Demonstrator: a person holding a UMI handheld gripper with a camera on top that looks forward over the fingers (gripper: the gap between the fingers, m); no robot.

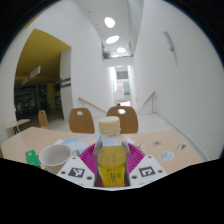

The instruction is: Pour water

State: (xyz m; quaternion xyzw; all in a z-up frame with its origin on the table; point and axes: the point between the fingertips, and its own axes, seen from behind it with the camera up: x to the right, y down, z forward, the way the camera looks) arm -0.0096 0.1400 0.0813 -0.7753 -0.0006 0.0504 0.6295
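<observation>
You have the bottle [111,158] pinched upright in the claw [111,176], both pink pads [90,160] pressing its yellow body, cap still on. Holding it vertical keeps the liquid in until you're over the target. The white cup [54,156] sits on the table [25,148] just beside the bottle, toward the table's near edge. Your hand keeps the claw level, pointing across the table toward the wooden chairs [82,120].

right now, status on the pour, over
gripper shut on bottle, yellow liquid, cap on, upright. white cup just ahead to the left, on table. nothing between bottle and cup.
</observation>
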